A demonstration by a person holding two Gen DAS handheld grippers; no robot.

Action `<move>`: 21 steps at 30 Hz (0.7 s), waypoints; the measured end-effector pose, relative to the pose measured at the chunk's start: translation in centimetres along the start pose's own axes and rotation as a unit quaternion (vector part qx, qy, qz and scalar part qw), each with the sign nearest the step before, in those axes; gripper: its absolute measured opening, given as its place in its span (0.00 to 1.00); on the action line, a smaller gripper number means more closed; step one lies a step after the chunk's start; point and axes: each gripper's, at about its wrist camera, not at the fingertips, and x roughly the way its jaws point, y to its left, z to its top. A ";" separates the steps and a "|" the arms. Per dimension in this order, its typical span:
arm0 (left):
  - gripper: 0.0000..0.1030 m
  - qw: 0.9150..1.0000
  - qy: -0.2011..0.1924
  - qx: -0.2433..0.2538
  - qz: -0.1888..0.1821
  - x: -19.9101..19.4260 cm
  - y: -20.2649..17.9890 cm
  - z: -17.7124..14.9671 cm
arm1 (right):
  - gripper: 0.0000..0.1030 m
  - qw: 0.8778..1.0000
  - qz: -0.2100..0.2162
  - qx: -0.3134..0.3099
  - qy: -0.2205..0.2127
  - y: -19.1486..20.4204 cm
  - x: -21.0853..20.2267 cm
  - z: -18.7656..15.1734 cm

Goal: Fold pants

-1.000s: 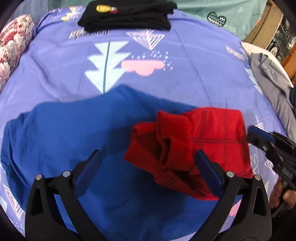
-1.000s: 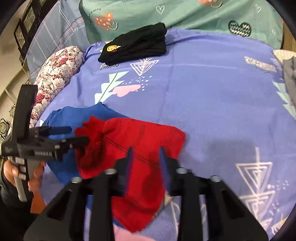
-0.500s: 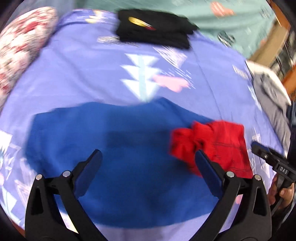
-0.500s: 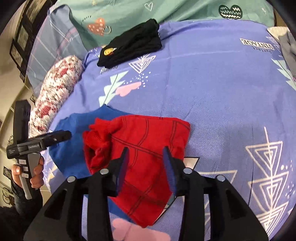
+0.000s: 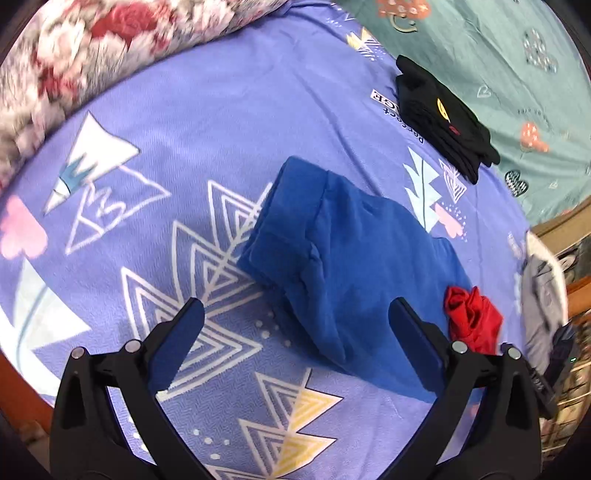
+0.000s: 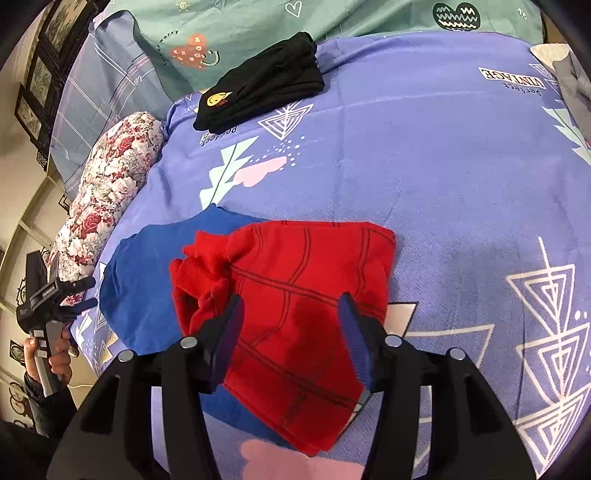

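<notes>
The pants lie on the purple bedsheet (image 6: 443, 166), a red part (image 6: 306, 266) folded over a blue part (image 6: 144, 273). The red part's left end is bunched up. My right gripper (image 6: 291, 298) hovers just over the red cloth. Its jaws are opening and nothing is pinched between them. In the left wrist view the blue part (image 5: 351, 251) stretches away, with the red bunch (image 5: 472, 321) at its far right. My left gripper (image 5: 295, 306) stands open above the near edge of the blue cloth, holding nothing. It also shows at the left edge of the right wrist view as the left gripper (image 6: 83, 291), held by a hand.
A folded black garment (image 6: 258, 85) lies at the far side of the bed near a green cover (image 6: 258, 22). A floral bolster (image 6: 107, 192) runs along the left edge. A grey garment (image 5: 543, 295) lies at the right side.
The left gripper swung left from the red bunch to the blue end and rolled. The right gripper's jaws spread apart over the red cloth and stayed in place.
</notes>
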 end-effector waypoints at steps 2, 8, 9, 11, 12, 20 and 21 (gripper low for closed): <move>0.96 1.000 0.008 -0.004 -0.018 0.3 0.4 0.0 | 0.57 1.000 -0.004 -0.005 0.001 0.4 0.2 0.1; 0.88 0.996 0.043 -0.035 -0.064 2.9 1.2 0.5 | 0.57 1.000 -0.009 -0.007 0.006 1.2 0.7 0.3; 0.88 0.996 0.044 -0.038 -0.069 3.3 1.2 0.7 | 0.57 1.000 -0.009 -0.009 0.007 1.3 0.7 0.4; 0.88 0.996 0.040 -0.035 -0.069 3.6 1.0 1.1 | 0.57 1.000 -0.009 -0.013 0.006 1.7 0.8 0.5; 0.87 0.996 0.041 -0.036 -0.070 3.9 0.8 1.4 | 0.57 1.000 -0.010 -0.014 0.006 1.8 0.8 0.5; 0.48 0.999 0.010 0.027 0.020 5.4 -1.7 2.3 | 0.57 1.000 -0.009 -0.009 0.005 1.8 0.8 0.3; 0.45 0.999 0.006 0.031 0.025 5.3 -1.8 2.2 | 0.57 1.000 -0.009 -0.009 0.003 1.8 0.6 0.2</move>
